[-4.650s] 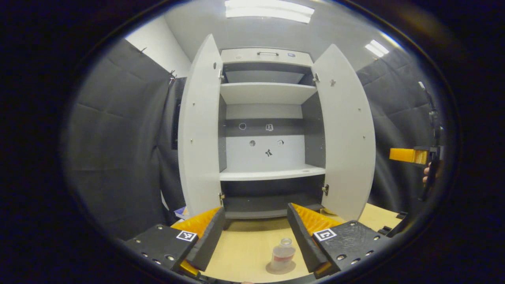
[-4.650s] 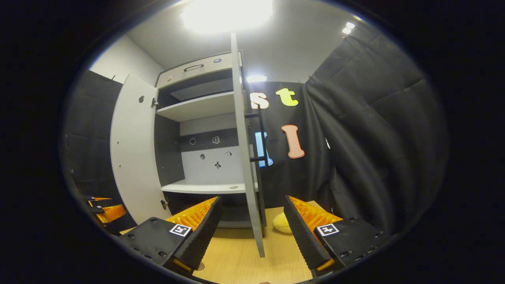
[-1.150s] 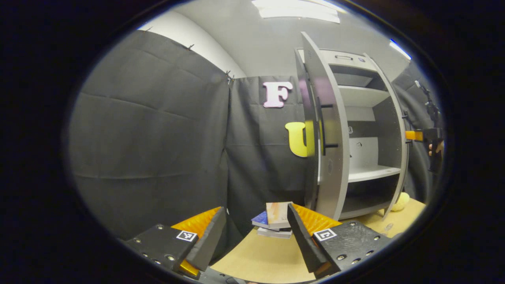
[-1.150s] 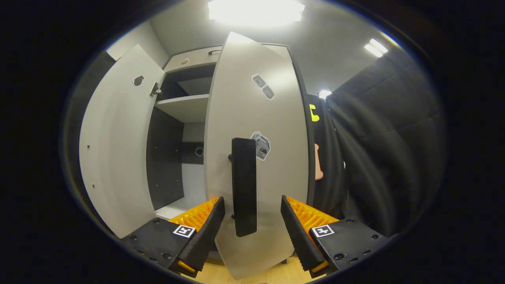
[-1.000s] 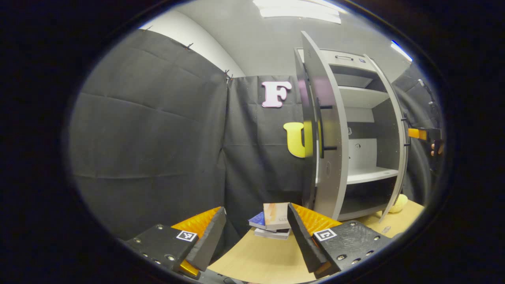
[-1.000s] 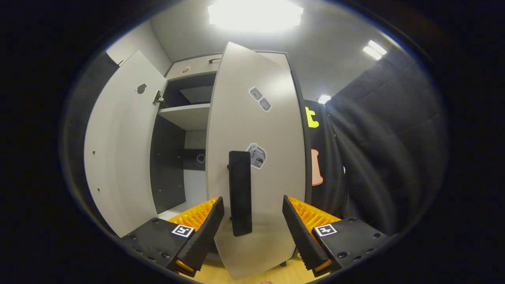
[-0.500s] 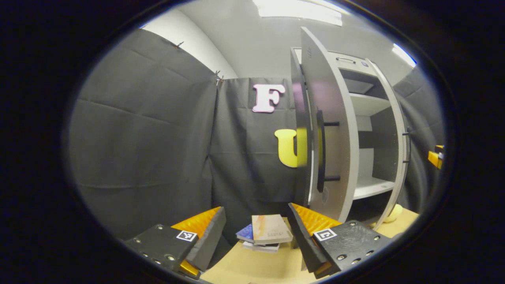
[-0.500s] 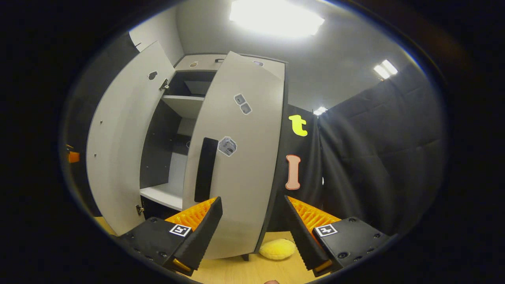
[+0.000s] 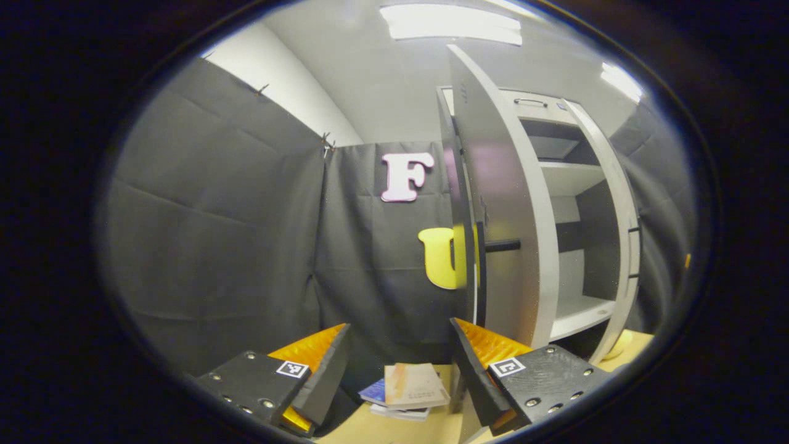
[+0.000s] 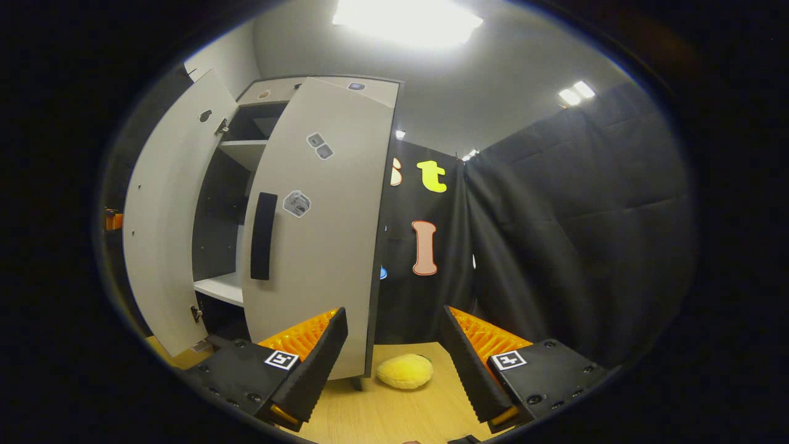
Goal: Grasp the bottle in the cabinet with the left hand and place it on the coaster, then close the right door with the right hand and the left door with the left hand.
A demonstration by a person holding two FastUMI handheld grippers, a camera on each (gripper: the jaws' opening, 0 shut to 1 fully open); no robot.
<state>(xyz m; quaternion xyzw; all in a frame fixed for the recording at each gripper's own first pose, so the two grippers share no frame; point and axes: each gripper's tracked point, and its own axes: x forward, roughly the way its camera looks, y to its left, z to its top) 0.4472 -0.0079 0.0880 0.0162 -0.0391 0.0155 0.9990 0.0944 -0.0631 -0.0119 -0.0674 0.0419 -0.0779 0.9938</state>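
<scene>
In the left gripper view my left gripper [image 9: 397,370] is open and holds nothing. It is beside the outer face of the cabinet's left door [image 9: 511,203], which stands wide open with its dark handle [image 9: 502,245] pointing my way. Past it are the inner shelves [image 9: 576,311] and the right door [image 9: 622,246]. In the right gripper view my right gripper [image 10: 394,364] is open and empty, a short way in front of the right door [image 10: 320,234]. That door is swung most of the way in and has a black handle [image 10: 264,235]. The left door [image 10: 163,234] is open wide.
A stack of books [image 9: 407,391] lies on the wooden table [image 9: 363,431] just ahead of my left fingers. A yellow soft object [image 10: 405,372] sits on the table [image 10: 382,413] by the cabinet's right foot. Black cloth walls close in on both sides.
The right door has swung further in and my right gripper has drawn back from its handle, turning right. My left gripper has moved nearer the left door's outer side.
</scene>
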